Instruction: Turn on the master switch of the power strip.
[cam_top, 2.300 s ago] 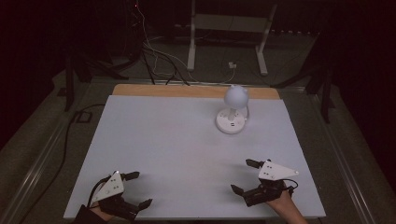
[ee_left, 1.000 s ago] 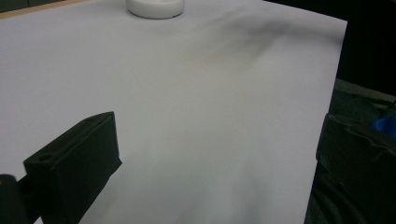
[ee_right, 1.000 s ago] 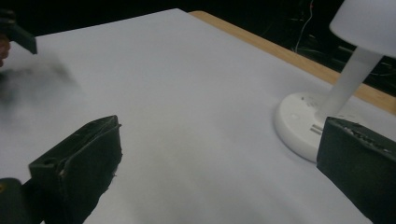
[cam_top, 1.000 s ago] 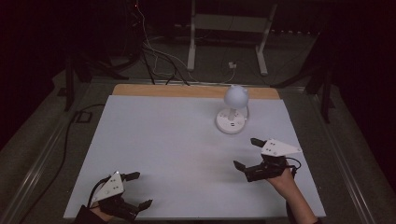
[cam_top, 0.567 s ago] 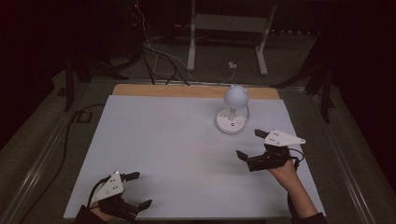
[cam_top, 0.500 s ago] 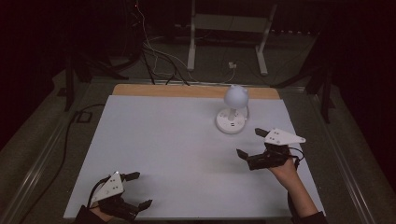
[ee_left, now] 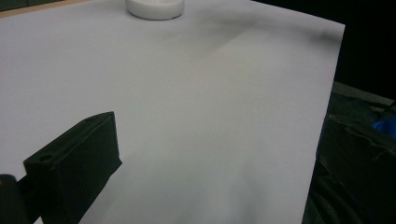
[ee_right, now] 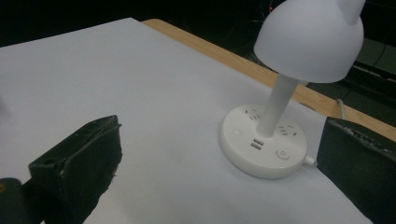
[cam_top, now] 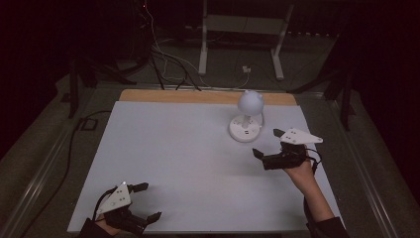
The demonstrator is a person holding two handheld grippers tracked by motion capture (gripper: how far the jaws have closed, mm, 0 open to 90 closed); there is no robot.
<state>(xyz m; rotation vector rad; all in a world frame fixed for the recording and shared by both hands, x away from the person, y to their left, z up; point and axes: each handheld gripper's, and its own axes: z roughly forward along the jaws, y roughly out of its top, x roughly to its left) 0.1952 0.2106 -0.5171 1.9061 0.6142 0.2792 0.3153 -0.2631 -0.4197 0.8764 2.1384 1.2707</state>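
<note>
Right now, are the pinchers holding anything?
No, nothing is held. The right gripper is open, near the white lamp but apart from it. The left gripper is open over the bare white table.

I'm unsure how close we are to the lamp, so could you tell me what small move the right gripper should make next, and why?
Probably ease the right gripper a little farther forward toward the lamp. Its jaws stand open and apart from the round base, with bare table between them, so nothing is within grasp yet.
</note>
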